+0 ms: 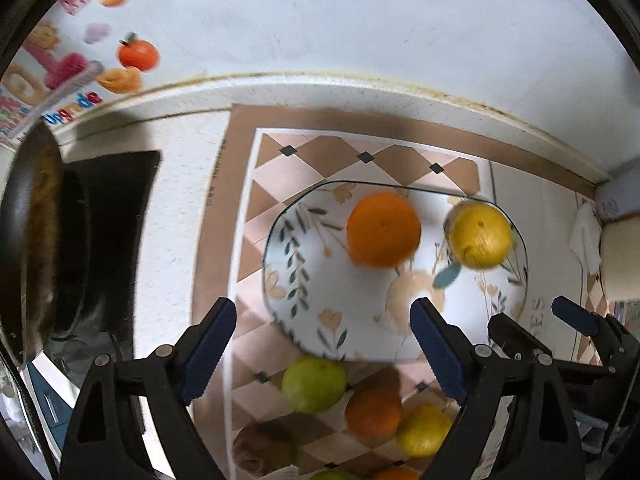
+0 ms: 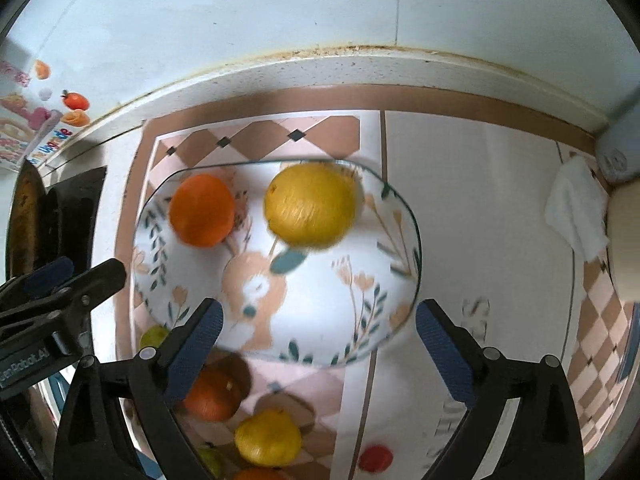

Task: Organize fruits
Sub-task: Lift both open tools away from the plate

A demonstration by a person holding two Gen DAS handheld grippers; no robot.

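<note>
A: Orange citrus (image 1: 383, 230) and yellow lemon (image 1: 480, 236) sit on the floral plate (image 1: 320, 280), side by side, a small gap between them. Agree?

B: Yes. Right wrist view: orange (image 2: 202, 210) at 10 o'clock of the plate (image 2: 352, 320), lemon (image 2: 310, 204) at 12. Both near the far rim.

A: Left gripper (image 1: 324, 352) state?

B: Jaws wide, nothing between the blue pads. It hangs over the plate's near edge, pointing down.

A: Right gripper (image 2: 318, 348)?

B: Jaws wide too, nothing gripped, only the plate below. From the left wrist view it shows at 4 o'clock (image 1: 536, 326), just beside the left one.

A: Loose fruit?

B: On the checkered mat (image 1: 276, 172) at 6 o'clock of the plate: green fruit (image 1: 314, 384), a second orange (image 1: 374, 412), a second yellow one (image 1: 424, 430). Touching or nearly so, blurred. Brown round thing (image 1: 264, 446) at 7, can't tell what.

A: Small red fruit (image 2: 375, 458) in the right view, apart from the pile.

B: Noted. Dark pan (image 1: 32, 240) at 9 o'clock, white cloth (image 2: 576, 208) at 3.
</note>
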